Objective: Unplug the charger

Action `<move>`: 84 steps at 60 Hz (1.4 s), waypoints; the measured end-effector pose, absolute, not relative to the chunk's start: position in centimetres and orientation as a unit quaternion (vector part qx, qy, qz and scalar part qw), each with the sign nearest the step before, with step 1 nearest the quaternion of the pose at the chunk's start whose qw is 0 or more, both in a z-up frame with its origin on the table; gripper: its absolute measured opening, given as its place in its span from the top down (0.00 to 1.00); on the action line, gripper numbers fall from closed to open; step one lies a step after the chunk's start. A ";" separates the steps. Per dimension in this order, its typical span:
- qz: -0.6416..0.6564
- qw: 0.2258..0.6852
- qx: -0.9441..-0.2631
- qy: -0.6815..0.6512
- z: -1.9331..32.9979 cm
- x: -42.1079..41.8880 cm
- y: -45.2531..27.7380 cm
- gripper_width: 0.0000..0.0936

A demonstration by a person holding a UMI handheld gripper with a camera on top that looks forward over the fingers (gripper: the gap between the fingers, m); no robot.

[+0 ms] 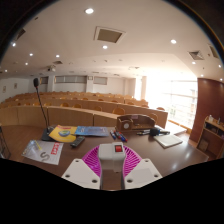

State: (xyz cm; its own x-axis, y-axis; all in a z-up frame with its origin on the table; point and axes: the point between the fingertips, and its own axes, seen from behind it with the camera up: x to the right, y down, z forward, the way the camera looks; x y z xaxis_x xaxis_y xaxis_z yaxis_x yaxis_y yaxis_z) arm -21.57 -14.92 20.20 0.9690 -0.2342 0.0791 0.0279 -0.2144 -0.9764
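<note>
Rows of seats filled the big hall beyond my desk (150, 152). My claw (111, 163) pinched the white charger (112, 152) tight with both fingers, so I could pull it out.

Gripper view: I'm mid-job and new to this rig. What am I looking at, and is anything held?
This one picture comes from a wide-angle camera riding on the hand-held gripper, which a person carries; there is no robot arm. The two pale fingers at the bottom bear magenta pads. Between them sits a small white block with a red patch, probably the charger; whether the pads actually press on it cannot be told. Beyond lies a wooden desk holding papers, a blue and yellow booklet, a dark remote-like item, a white pad and a microphone. Behind are rows of lecture-hall seating.
</note>
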 end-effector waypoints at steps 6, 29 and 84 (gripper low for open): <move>-0.090 0.561 -0.820 0.069 12.0 -17.9 -16.1 0.73; -0.031 0.486 -0.873 0.029 2.3 -15.0 -16.4 0.39; -0.077 0.527 -0.846 0.034 14.5 -25.2 -45.1 0.09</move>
